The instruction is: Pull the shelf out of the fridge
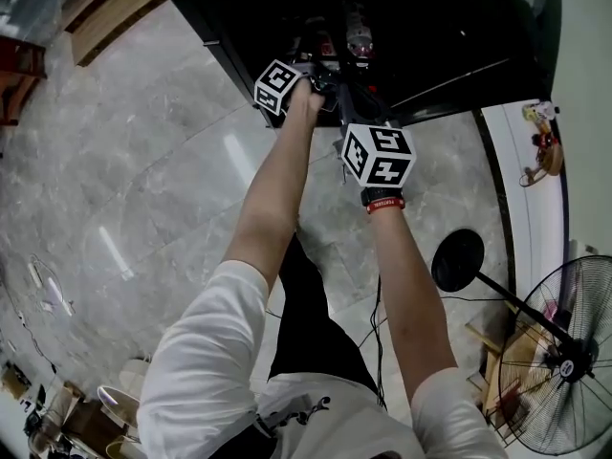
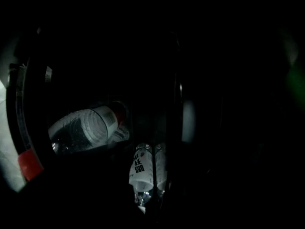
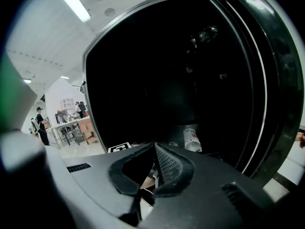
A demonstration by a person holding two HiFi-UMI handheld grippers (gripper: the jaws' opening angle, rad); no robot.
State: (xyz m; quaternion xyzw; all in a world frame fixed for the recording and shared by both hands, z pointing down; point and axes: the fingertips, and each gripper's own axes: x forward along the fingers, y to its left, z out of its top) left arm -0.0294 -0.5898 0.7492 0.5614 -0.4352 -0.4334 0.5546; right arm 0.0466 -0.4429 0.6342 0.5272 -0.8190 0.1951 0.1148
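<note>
The black fridge (image 1: 449,36) stands open at the top of the head view, with bottles (image 1: 359,34) dimly showing inside. My left gripper (image 1: 311,63), with its marker cube (image 1: 277,85), reaches into the dark opening. The left gripper view shows only darkness, a clear bottle (image 2: 83,128) lying on its side and a white-labelled bottle (image 2: 142,168); its jaws and the shelf cannot be made out. My right gripper (image 3: 154,146) hangs just outside the opening, fingers closed together with nothing between them. Past it a bottle (image 3: 192,140) lies in the fridge.
The fridge door (image 3: 267,80) stands open at the right of the right gripper view. A pedestal fan (image 1: 564,361) and a round black stand base (image 1: 457,259) stand on the marble floor at the right. Wooden boards (image 1: 105,8) lie at the far left.
</note>
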